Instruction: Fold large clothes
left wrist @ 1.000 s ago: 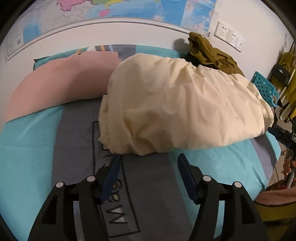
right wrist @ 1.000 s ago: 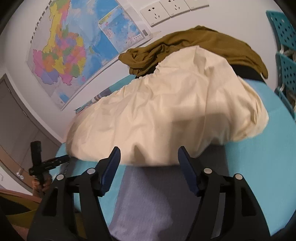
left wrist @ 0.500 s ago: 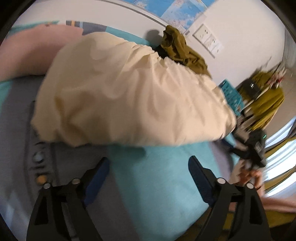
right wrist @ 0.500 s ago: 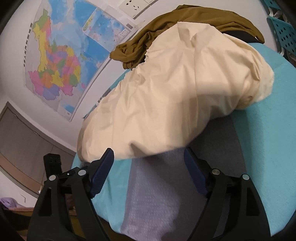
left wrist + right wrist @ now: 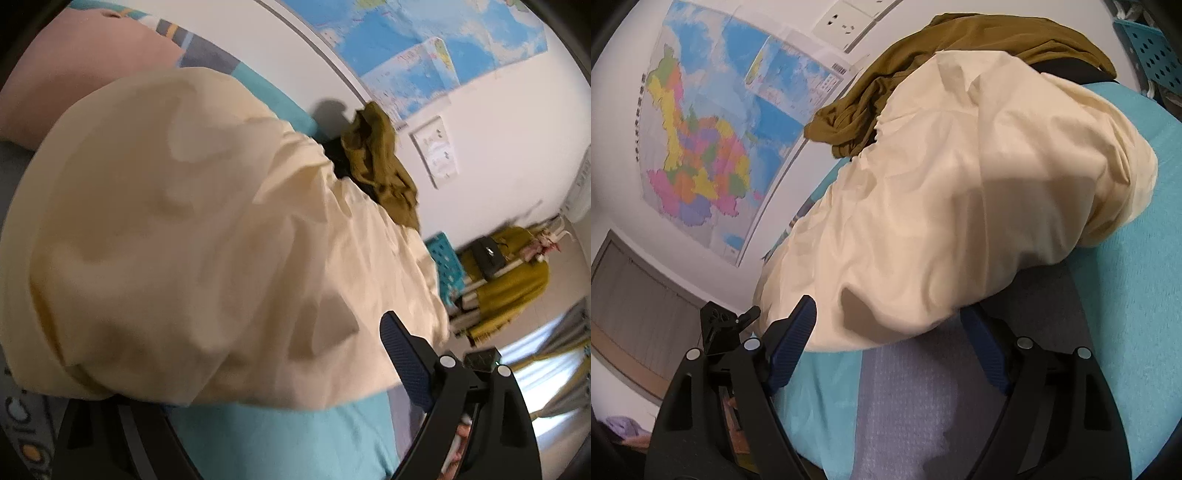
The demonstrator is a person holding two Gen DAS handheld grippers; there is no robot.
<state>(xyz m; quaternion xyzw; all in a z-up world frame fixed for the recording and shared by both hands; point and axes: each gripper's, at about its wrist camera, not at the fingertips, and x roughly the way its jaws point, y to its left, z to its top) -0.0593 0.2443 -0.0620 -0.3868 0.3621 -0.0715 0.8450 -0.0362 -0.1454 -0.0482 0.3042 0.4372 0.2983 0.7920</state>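
Observation:
A large cream garment (image 5: 207, 236) lies in a rumpled heap on the bed, also filling the right wrist view (image 5: 960, 206). My left gripper (image 5: 251, 369) is at its near edge with its jaws opening. The cloth's hem drapes over the left finger and hides it, while the right finger (image 5: 402, 362) stands clear of the cloth. My right gripper (image 5: 888, 308) is open wide at the heap's other end. The hem hangs between its fingertips, and neither pad presses on it.
An olive garment (image 5: 923, 74) and something black lie behind the heap against the wall. A pink cushion (image 5: 74, 74) lies at the far left. The bed cover (image 5: 1126, 295) is teal and grey. A blue crate (image 5: 443, 258) and yellow hanging clothes (image 5: 509, 273) stand beyond the bed.
Both grippers rolled, widened their jaws and closed in on the cream heap. Its hem now covers the left gripper's left finger and reaches between the right gripper's tips.

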